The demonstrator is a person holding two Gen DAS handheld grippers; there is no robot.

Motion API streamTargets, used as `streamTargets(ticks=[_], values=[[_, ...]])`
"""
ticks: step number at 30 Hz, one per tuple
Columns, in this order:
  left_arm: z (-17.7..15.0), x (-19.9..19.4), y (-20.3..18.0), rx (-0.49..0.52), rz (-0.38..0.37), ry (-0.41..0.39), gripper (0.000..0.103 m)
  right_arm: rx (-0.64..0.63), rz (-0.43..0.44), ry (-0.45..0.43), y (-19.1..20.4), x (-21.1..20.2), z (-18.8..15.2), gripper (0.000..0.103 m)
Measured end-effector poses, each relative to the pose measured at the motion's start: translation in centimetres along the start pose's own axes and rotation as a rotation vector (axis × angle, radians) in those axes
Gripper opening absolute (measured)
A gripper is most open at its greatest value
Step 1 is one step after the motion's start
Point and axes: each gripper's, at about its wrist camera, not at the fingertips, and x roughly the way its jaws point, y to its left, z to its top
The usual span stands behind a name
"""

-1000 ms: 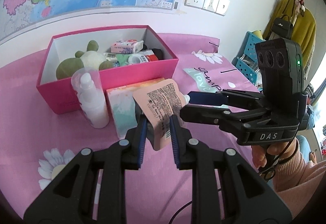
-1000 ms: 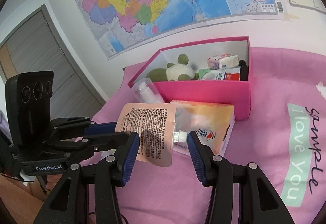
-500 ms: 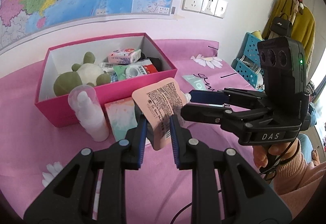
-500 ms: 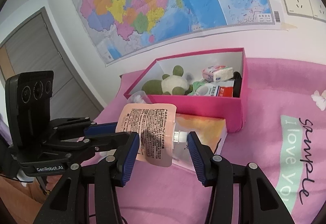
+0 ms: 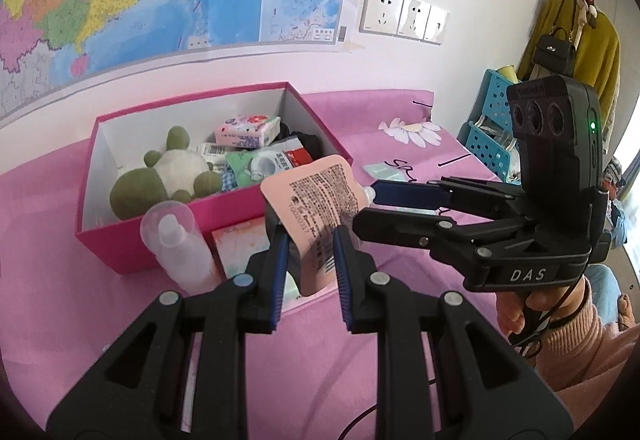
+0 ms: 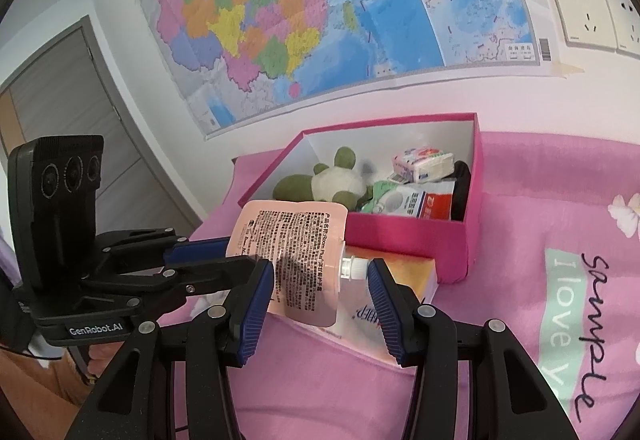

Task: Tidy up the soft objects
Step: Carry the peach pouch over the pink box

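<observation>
The pouch [image 5: 316, 207] hangs in the air, pinched flat by the left gripper [image 5: 308, 252], its printed back facing us. The right gripper [image 6: 320, 296] straddles it, half open, one pad by the pouch's body, the other just off the cap [image 6: 352, 268], gripping nothing. Just beyond the tips sits the box [image 5: 132, 252], with a plush [image 5: 168, 175] inside.
</observation>
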Motion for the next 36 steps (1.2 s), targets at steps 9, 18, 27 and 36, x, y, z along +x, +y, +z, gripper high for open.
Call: streamTargets(ticks=[9,18,27,36], values=[[0.8,0.3,0.2,0.003,0.008,-0.009,0.025,-0.004,-0.007,-0.017,-0.3,0.0,1.0,0.050],[1.6,0.7,0.8,-0.009,0.008,-0.014,0.025,-0.016,-0.010,-0.032,-0.4,0.2,2.0,0.050],[2.2,1.3,1.1,-0.004,0.018,-0.017,0.024,-0.030,-0.012,-0.036,-0.7,0.7,3.0,0.050],[3.1,1.8,1.6,-0.005,0.029,-0.024,0.025,-0.029,-0.015,-0.049,-1.2,1.1,3.8,0.050]])
